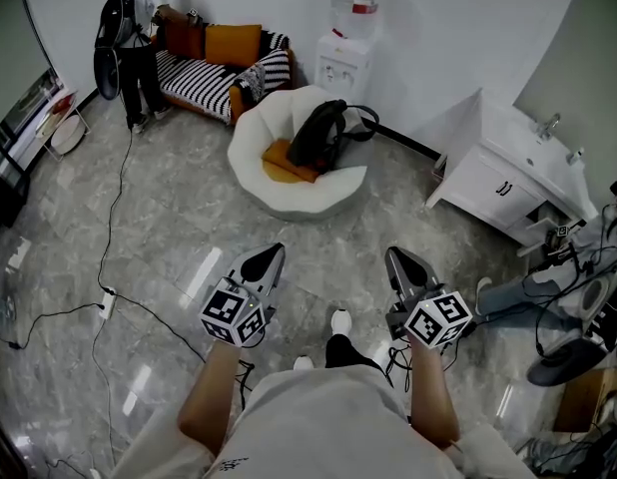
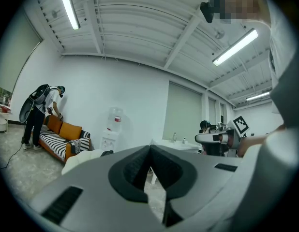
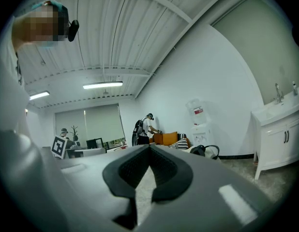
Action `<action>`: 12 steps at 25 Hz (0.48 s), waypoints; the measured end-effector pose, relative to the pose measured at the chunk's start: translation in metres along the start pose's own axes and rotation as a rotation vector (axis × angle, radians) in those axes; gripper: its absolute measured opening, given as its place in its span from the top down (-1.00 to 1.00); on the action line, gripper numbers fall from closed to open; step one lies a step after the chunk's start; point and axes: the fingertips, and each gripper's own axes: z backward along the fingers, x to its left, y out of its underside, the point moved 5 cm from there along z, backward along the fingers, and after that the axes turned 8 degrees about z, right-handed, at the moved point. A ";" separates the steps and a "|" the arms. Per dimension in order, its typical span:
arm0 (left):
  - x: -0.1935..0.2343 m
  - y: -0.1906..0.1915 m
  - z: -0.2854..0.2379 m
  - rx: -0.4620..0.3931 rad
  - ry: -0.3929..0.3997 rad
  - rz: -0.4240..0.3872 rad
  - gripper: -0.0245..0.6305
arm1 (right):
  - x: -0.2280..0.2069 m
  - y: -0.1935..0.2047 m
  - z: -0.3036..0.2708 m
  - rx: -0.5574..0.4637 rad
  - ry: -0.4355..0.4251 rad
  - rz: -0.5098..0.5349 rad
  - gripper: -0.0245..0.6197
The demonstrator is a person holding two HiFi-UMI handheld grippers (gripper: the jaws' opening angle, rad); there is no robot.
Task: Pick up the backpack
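Observation:
A black backpack [image 1: 321, 132] leans on an orange cushion [image 1: 281, 162] in a round white chair [image 1: 297, 153] across the floor. In the right gripper view the backpack [image 3: 203, 150] shows small at mid right; in the left gripper view only a dark bit of the backpack [image 2: 106, 152] peeks over the jaws. My left gripper [image 1: 276, 251] and right gripper [image 1: 395, 255] are held level, side by side, well short of the chair. Both are shut with nothing between the jaws.
A striped sofa [image 1: 218, 73] with orange cushions stands at the back left, a person [image 1: 134, 40] bent beside it. A water dispenser [image 1: 347, 53] stands against the wall. A white sink cabinet [image 1: 515, 177] is at right. Cables [image 1: 107, 297] run over the floor at left.

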 end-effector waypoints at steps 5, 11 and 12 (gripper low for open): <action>0.007 0.001 -0.013 0.006 -0.009 0.002 0.94 | -0.012 0.001 -0.015 -0.006 -0.016 -0.012 0.91; 0.020 -0.006 -0.043 -0.002 -0.034 0.002 0.94 | -0.042 -0.001 -0.037 -0.001 -0.024 -0.022 0.91; 0.022 -0.007 -0.051 -0.003 -0.035 -0.001 0.94 | -0.050 -0.002 -0.041 -0.001 -0.025 -0.022 0.91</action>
